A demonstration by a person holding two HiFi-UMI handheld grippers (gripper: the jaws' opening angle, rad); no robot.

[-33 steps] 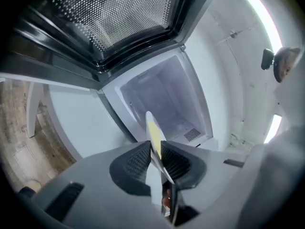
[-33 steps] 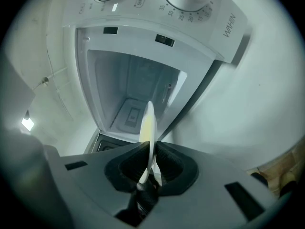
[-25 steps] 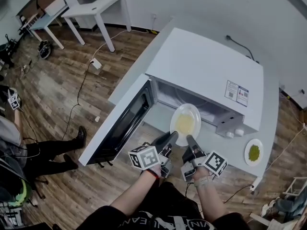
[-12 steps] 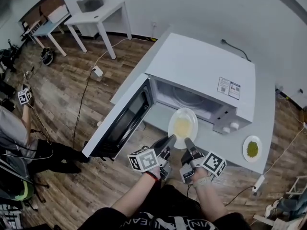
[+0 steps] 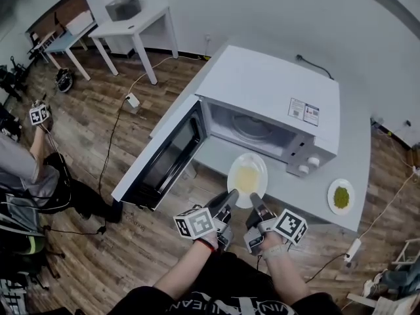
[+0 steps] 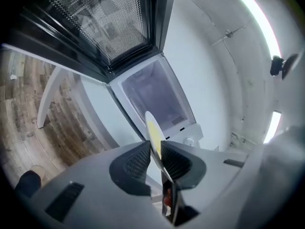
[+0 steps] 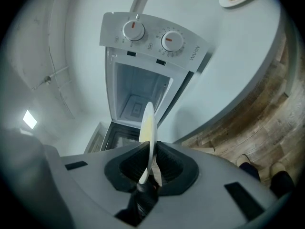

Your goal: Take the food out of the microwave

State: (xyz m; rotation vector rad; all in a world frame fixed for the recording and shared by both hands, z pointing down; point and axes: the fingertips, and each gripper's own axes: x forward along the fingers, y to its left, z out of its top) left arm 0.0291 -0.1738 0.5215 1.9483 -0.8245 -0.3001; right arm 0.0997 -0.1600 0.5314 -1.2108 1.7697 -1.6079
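Plate (image 5: pixel 247 178) of yellow food sits just ahead of both claws, outside the microwave (image 5: pixel 269 97) mouth and over the worktop (image 5: pixel 315 205). My left claw (image 5: pixel 230 195) and right claw (image 5: pixel 253 199) each clench its near rim, side by side. I judge the pull-out nearly done; next I must lower it level. Only the right claw view shows the dials (image 7: pixel 133 30); the left claw view shows the door (image 6: pixel 95 27) mesh instead. Whether the plate rests on the worktop, I can't tell.
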